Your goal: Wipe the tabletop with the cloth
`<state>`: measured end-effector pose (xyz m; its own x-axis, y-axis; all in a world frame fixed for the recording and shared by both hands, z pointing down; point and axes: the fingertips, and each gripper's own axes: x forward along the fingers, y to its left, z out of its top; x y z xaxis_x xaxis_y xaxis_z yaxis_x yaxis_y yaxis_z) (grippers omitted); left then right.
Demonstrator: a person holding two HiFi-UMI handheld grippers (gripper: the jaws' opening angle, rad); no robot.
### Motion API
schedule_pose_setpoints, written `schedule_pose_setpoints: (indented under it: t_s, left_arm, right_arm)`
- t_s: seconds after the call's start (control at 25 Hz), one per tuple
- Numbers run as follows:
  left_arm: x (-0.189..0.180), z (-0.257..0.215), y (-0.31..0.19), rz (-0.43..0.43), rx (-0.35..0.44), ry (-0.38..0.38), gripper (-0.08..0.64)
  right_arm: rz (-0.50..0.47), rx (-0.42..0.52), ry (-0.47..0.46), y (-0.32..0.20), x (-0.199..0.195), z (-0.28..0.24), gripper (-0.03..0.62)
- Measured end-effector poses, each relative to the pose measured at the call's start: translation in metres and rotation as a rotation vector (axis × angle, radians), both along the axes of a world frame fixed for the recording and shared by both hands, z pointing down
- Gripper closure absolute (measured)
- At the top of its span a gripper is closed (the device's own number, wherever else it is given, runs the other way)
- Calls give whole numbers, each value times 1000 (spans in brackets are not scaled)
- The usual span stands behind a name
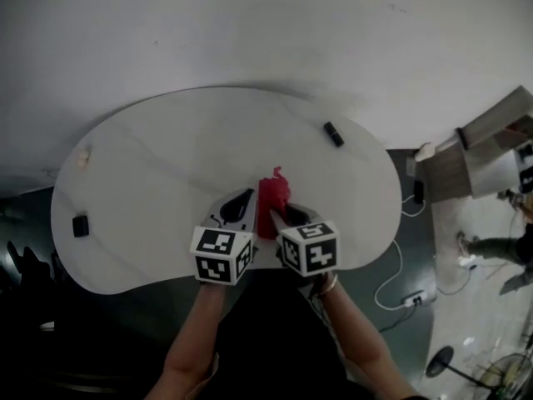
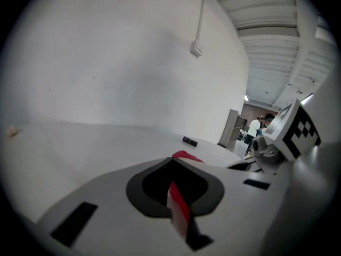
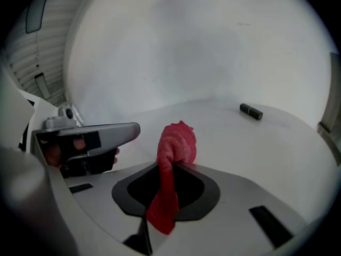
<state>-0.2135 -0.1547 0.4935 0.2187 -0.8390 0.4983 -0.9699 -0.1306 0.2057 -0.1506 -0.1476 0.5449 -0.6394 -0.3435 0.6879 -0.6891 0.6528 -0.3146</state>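
Observation:
A red cloth [image 1: 273, 198] sits bunched near the front edge of the white kidney-shaped table [image 1: 158, 169], between my two grippers. My right gripper [image 1: 279, 217] is shut on it. In the right gripper view the cloth [image 3: 176, 143] runs up through the jaws [image 3: 170, 167] and stands in a lump past the tips. My left gripper [image 1: 241, 207] lies close beside it on the left, jaws together. In the left gripper view a thin red strip sits in the seam of the jaws [image 2: 171, 163], and more of the cloth [image 2: 186, 156] peeks out beyond the tips.
A small black object [image 1: 333, 133] [image 3: 250, 111] [image 2: 189, 141] lies at the table's far right. Another black item [image 1: 80, 225] sits by the left edge, and a small tan scrap [image 1: 83, 155] at the far left. Right of the table are a cabinet [image 1: 487, 148], floor cables [image 1: 400, 286] and a person [image 1: 491, 248].

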Motion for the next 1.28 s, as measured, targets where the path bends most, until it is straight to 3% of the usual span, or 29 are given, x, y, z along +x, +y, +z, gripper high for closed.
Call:
schedule_pose_setpoints:
  t_s: [0.16,0.32,0.76,1.04,1.16,1.28]
  left_arm:
    - [-2,8,6,10,-11,12,557]
    - [27,9,1,69,-15,23,557]
    - [161,5,-11,266,-15,41,557]
    - [216,1,-3,331,2,30,557]
    - [216,0,0,330,8,17,557]
    - [198,-1,4,289,9,15,557]
  right_arm:
    - [-8,25,86,-5,5,17,529]
    - [38,18,134,-2,45,22,529]
    - [356,26,263,-19,276,32,529]
    - [517,43,337,-20,371,27,529]
    - [571,69,337,-14,383,7,529]
    - [545,64,256,-5,349,-12,529]
